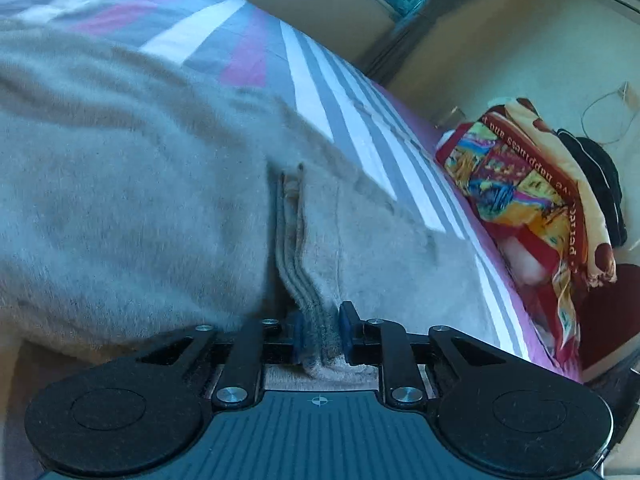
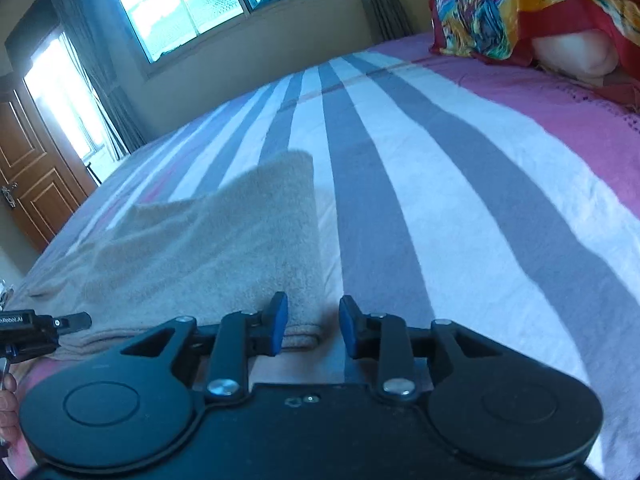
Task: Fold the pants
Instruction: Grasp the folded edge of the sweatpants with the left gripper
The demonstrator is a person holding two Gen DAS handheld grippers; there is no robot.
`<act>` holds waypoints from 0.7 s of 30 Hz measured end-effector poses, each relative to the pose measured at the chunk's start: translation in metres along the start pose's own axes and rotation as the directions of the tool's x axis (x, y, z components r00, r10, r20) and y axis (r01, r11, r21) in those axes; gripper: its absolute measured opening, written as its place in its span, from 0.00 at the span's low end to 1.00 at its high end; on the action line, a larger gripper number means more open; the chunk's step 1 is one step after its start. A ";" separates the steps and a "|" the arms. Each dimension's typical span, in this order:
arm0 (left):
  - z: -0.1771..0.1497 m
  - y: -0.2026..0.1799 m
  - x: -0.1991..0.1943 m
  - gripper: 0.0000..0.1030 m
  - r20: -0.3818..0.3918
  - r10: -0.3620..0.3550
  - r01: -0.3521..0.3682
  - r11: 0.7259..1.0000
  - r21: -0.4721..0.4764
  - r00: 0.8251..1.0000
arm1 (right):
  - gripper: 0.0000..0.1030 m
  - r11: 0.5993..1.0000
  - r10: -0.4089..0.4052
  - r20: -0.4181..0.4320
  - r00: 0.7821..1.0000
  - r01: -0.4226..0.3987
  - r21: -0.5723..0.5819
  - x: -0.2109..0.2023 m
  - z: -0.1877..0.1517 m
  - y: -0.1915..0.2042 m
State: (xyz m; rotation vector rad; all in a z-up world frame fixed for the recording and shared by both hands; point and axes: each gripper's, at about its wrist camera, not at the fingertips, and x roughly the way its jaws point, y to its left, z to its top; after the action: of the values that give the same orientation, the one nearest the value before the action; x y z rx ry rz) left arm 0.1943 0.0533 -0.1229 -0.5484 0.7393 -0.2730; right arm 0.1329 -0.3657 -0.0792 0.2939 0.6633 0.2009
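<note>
A striped bed (image 2: 460, 168) sits by a window (image 2: 180, 4). The tan pants (image 2: 224, 240) lie on it. The left gripper (image 1: 320, 332) pinches their edge; the right gripper (image 2: 313, 326) is spread, low beside them.

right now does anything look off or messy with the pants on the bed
Nothing stands out. The beige pants lie folded on the striped bedspread. The left hand-held gripper pinches a stacked edge of them; the right hand-held gripper is open at their near corner. No damage shows.
</note>
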 end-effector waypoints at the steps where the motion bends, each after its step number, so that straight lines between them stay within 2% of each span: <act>1: 0.001 -0.006 -0.004 0.25 0.020 0.032 -0.033 0.998 0.048 0.999 | 0.27 1.000 -0.002 0.013 1.000 0.002 0.000 -0.003 0.001 0.001; 3: 0.006 -0.013 -0.008 0.41 0.056 0.077 -0.083 0.989 0.125 0.995 | 0.26 1.000 -0.001 0.080 0.997 0.003 -0.020 -0.016 0.004 0.005; 5: 0.013 -0.009 0.004 0.41 0.023 0.076 -0.078 0.989 0.126 0.997 | 0.26 0.997 0.009 0.099 0.995 -0.002 -0.076 -0.016 0.007 0.011; 8: 0.025 -0.007 0.011 0.41 0.019 0.045 -0.047 0.993 0.112 0.999 | 0.26 0.991 -0.060 -0.040 0.997 0.054 -0.124 0.017 0.007 0.010; 11: 0.035 -0.002 0.021 0.40 0.021 0.034 -0.036 0.994 0.103 0.999 | 0.28 0.996 -0.036 -0.005 0.999 0.035 -0.076 0.015 0.012 0.007; 13: 0.037 -0.006 0.041 0.40 0.015 0.001 -0.002 0.996 0.087 1.000 | 0.28 0.996 -0.038 -0.004 0.999 0.038 -0.086 0.018 0.012 0.008; 15: 0.042 -0.007 0.054 0.35 -0.011 -0.034 0.035 0.995 0.088 0.999 | 0.25 0.994 -0.046 -0.017 0.999 0.044 -0.104 0.024 0.013 0.008; 18: 0.058 -0.012 0.061 0.32 -0.018 -0.019 0.021 0.993 0.115 1.000 | 0.25 0.990 -0.078 -0.032 0.996 0.074 -0.122 0.032 0.015 0.009; 20: 0.068 -0.013 0.055 0.32 0.032 0.021 -0.025 0.991 0.132 0.999 | 0.26 0.988 -0.086 -0.041 0.995 0.080 -0.132 0.036 0.022 0.011; 21: 0.072 -0.011 0.057 0.32 0.032 0.053 -0.057 0.988 0.142 0.998 | 0.26 0.987 -0.084 -0.030 0.996 0.079 -0.137 0.037 0.028 0.013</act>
State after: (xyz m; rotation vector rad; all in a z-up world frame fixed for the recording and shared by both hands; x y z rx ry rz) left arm 0.2849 0.0475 -0.1046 -0.3948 0.7005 -0.2639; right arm 0.1785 -0.3488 -0.0750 0.1324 0.6925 0.1727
